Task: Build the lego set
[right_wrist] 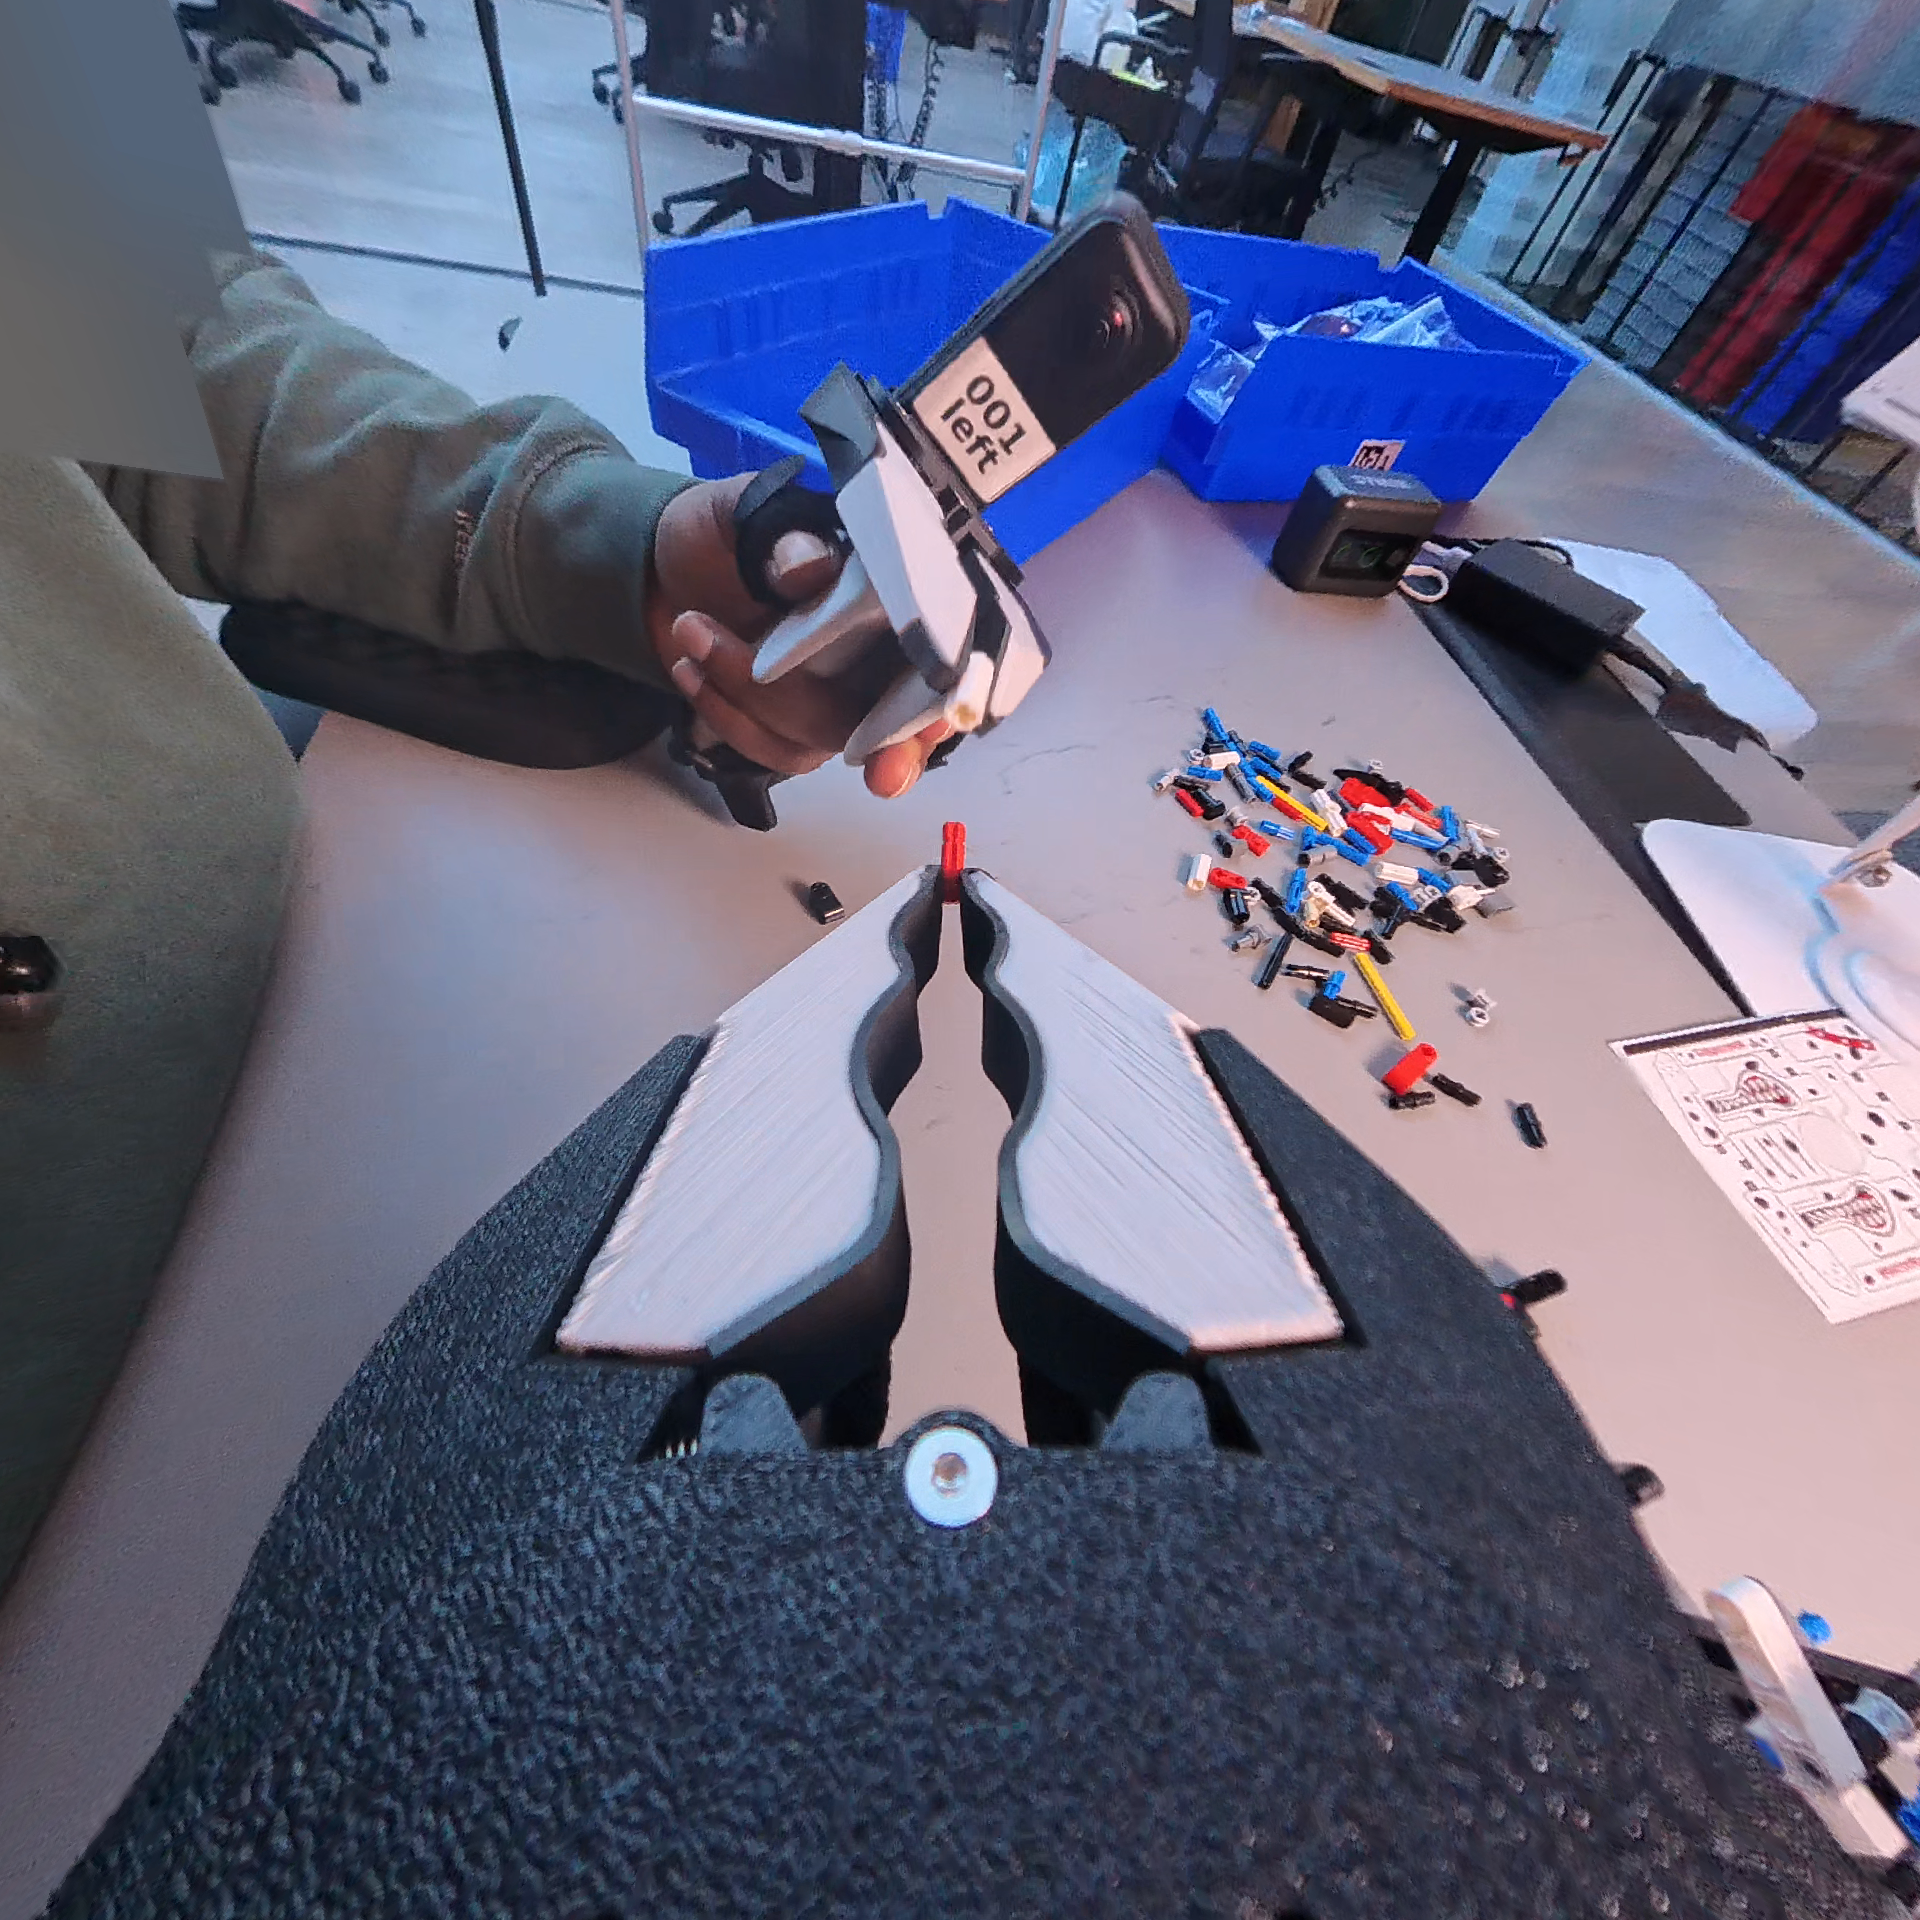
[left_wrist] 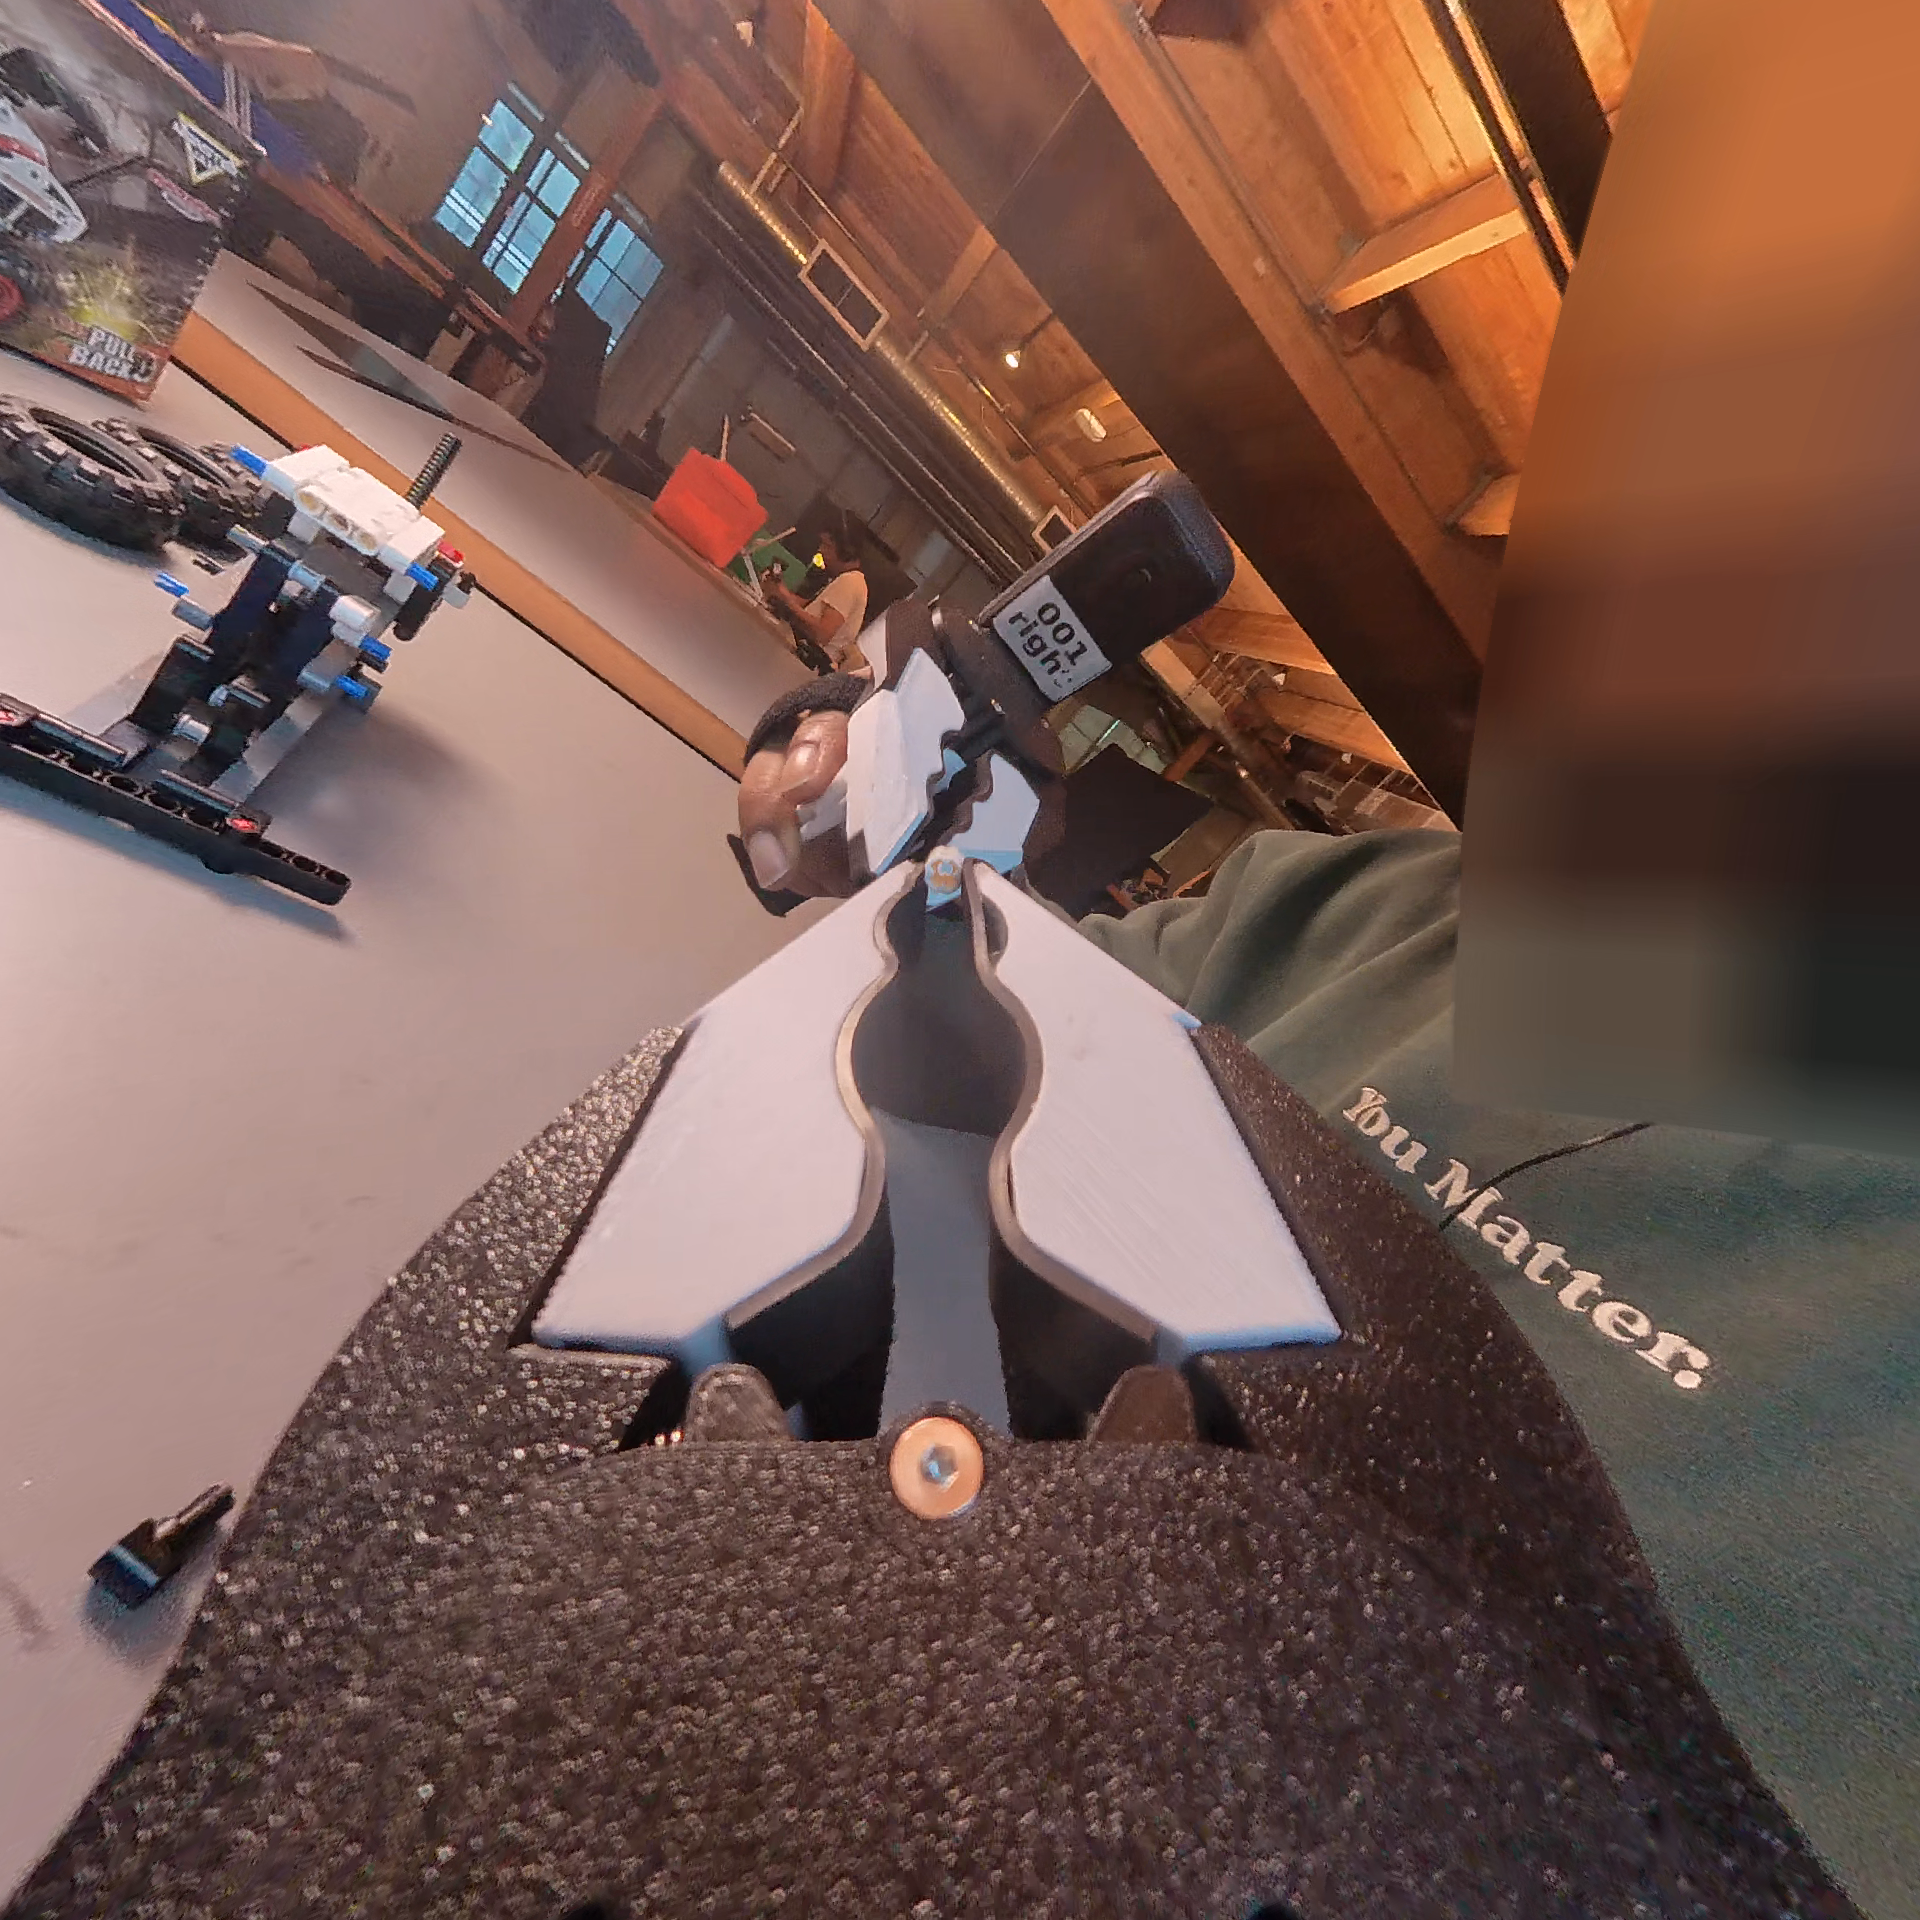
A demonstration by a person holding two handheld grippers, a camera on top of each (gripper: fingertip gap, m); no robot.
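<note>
My left gripper (left_wrist: 943,883) is shut on a small white pin (left_wrist: 943,865), held up in the air. In the right wrist view the same gripper (right_wrist: 961,717) shows the white pin (right_wrist: 969,694) sticking out of its tips. My right gripper (right_wrist: 952,883) is shut on a small red pin (right_wrist: 952,847) above the table. It faces the left gripper, tip towards tip, a short way apart, and shows in the left wrist view (left_wrist: 951,810). The partly built white, black and blue model (left_wrist: 301,623) stands on the table at the left.
A pile of loose small pieces (right_wrist: 1340,873) lies right of the grippers, with a sticker sheet (right_wrist: 1808,1153) beyond it. Blue bins (right_wrist: 1351,343) and a black camera (right_wrist: 1356,530) are at the back. Black tyres (left_wrist: 94,478) and the set's box (left_wrist: 104,187) are near the model. Single black pieces (right_wrist: 824,900) (left_wrist: 156,1548) lie on the table. The tips of both grippers are at nearly the same place.
</note>
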